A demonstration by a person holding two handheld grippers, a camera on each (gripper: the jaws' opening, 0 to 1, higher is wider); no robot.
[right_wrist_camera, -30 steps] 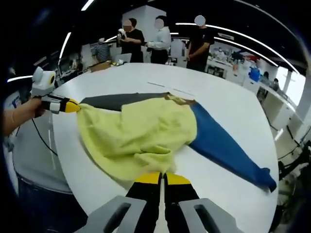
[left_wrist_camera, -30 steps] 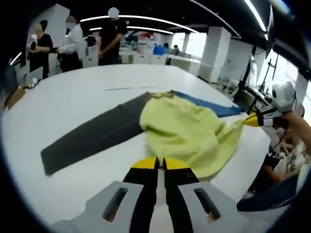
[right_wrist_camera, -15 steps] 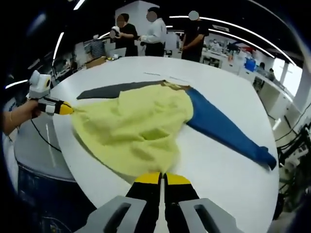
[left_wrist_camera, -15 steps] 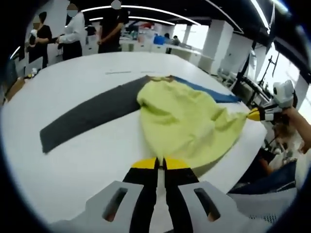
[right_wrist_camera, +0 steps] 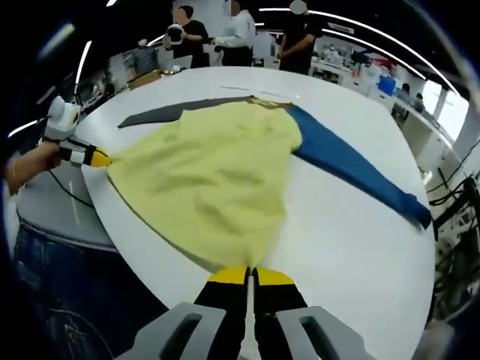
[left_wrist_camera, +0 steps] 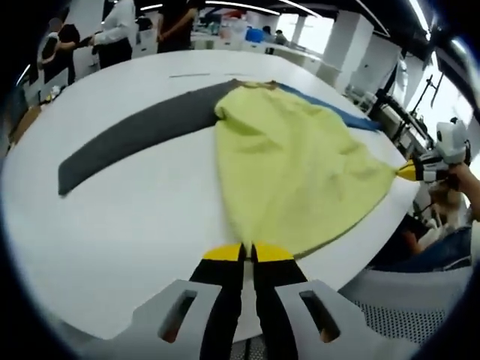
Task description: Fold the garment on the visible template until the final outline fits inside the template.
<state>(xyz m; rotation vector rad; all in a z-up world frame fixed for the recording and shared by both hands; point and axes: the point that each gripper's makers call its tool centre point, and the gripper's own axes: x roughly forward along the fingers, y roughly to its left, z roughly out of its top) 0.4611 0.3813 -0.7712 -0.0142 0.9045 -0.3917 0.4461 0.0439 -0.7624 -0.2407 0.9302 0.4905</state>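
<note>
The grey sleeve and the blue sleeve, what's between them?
The yellow body of the garment lies spread between the grey sleeve and blue sleeve, clearest in the right gripper view.

Open-plan office: desks (left_wrist_camera: pixel 225 41), strip lights (right_wrist_camera: pixel 352 41)

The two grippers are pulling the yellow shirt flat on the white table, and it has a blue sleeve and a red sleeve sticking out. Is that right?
Almost. There is no red sleeve: in the left gripper view the yellow shirt has one dark grey sleeve and one blue sleeve. The rest holds: the left gripper and the right gripper each grip an edge of it, stretched over the white table.
</note>
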